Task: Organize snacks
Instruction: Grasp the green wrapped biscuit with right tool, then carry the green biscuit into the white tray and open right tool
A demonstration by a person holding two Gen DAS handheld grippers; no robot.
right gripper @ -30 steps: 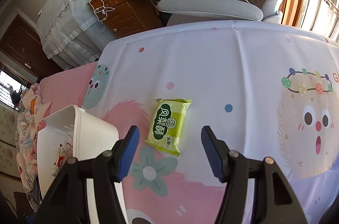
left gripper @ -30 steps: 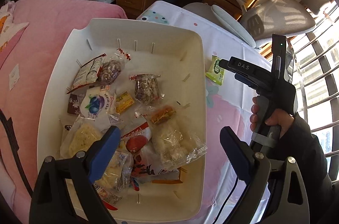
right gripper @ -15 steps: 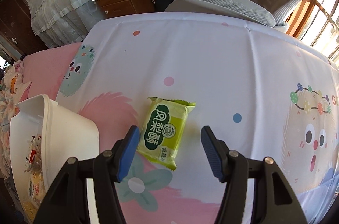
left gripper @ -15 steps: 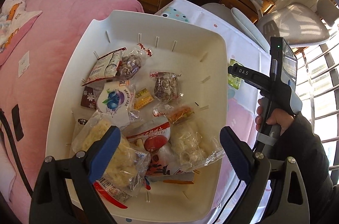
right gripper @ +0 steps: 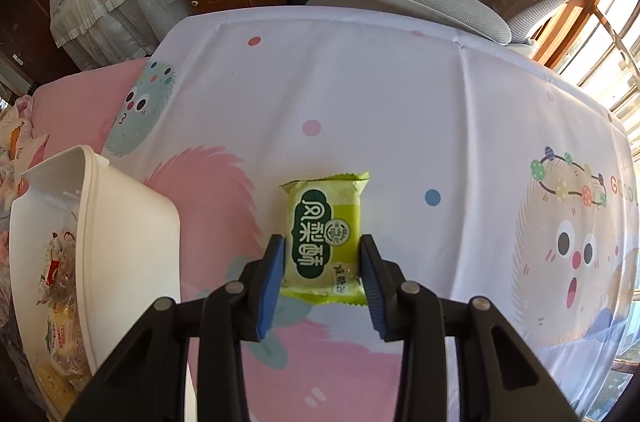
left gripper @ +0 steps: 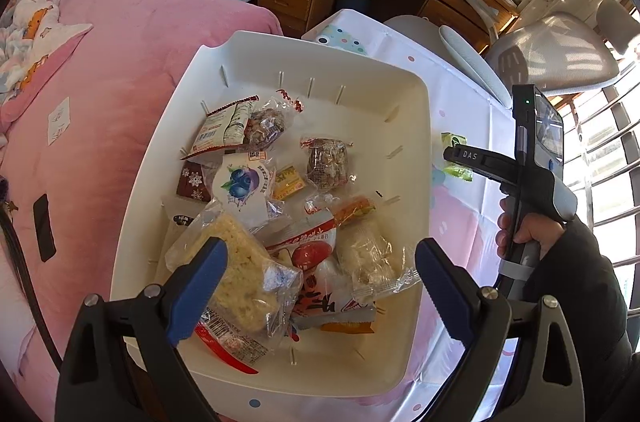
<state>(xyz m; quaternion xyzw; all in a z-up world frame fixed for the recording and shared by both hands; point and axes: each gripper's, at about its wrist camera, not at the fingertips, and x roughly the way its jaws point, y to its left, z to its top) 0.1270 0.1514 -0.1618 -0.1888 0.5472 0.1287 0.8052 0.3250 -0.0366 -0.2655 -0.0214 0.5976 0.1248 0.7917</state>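
On the cloth-covered worktop (right gripper: 400,110), a crinkly green packet (right gripper: 325,238) is pinched by the right tongs (right gripper: 322,264); the left tongs (left gripper: 320,274) are held wide and empty over the white plastic bin (left gripper: 416,126).

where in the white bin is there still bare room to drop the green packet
The white bin has bare floor along its far wall, beyond the peanut bag and the brown nut bar. A bare strip also runs along its near wall. The middle and near-left are crowded with wrappers. The right gripper has its fingers against the green packet.
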